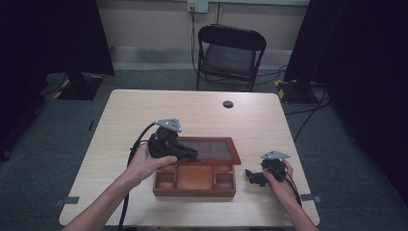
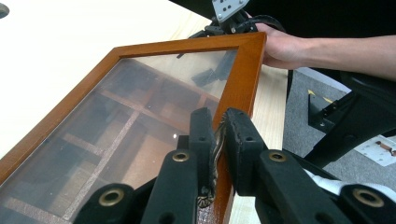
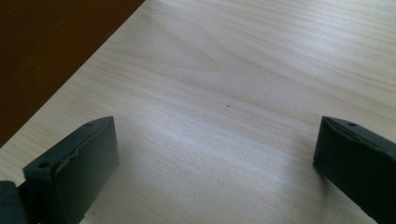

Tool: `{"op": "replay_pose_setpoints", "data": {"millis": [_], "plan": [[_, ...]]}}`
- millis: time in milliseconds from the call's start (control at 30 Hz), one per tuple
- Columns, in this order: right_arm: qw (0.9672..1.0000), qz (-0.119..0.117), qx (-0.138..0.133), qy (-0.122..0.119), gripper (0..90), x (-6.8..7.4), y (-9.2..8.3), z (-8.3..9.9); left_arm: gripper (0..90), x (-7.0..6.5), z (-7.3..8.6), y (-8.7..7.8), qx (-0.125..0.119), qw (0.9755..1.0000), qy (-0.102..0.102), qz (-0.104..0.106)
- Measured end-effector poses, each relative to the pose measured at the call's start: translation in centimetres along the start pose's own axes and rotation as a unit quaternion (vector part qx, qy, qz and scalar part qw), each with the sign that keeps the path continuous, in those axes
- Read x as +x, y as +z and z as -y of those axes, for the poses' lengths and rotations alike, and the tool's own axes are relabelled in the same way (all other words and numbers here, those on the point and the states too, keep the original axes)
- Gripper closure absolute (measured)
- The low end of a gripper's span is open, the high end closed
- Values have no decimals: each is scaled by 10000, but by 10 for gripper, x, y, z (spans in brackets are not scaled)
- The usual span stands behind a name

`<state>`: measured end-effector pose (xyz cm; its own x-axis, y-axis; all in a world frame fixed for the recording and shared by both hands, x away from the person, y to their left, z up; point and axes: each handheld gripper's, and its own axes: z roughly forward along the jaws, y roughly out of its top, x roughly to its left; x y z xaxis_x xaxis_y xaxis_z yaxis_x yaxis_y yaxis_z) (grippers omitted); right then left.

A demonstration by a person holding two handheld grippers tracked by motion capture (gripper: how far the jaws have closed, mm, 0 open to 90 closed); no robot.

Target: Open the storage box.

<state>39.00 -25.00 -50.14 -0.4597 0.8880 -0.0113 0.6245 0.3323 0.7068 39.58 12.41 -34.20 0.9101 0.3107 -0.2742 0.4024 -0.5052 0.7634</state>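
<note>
A brown wooden box (image 1: 195, 182) with several inner compartments stands near the table's front edge. Its glass-paned lid (image 1: 211, 147) is tilted up from the box. My left gripper (image 1: 192, 155) is shut on the small brass latch (image 2: 215, 144) on the lid's wooden frame (image 2: 238, 79), jaws pressed on either side of it. My right gripper (image 1: 250, 174) rests low on the table to the right of the box, and its jaws (image 3: 215, 135) stand wide apart over bare wood with nothing between them. The box wall (image 3: 56, 46) shows dark beside it.
The light wooden table (image 1: 192, 110) has a round cable hole (image 1: 228, 104) near its far edge. A black folding chair (image 1: 231, 53) stands behind the table. Dark curtains flank the room and cables lie on the grey carpet.
</note>
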Motion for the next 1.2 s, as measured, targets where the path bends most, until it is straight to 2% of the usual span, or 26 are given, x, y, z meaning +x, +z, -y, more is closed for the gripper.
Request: {"op": "replay_pose_setpoints", "data": {"millis": [433,467,800,833,1200], "plan": [[10000,1,3,5,0,0,0,0,815,1,-7,-4,-25,9999,50,-115],[10000,1,3,5,0,0,0,0,815,2,-7,-4,-57,10000,6,-80],[10000,2,3,4,0,0,0,0,816,2,-13,-8,-59,9997,121,-209],[10000,1,4,6,0,0,0,0,816,2,-14,-7,-116,9996,106,-222],[10000,0,3,3,0,0,0,0,817,4,-17,-10,-136,9995,143,-246]]}}
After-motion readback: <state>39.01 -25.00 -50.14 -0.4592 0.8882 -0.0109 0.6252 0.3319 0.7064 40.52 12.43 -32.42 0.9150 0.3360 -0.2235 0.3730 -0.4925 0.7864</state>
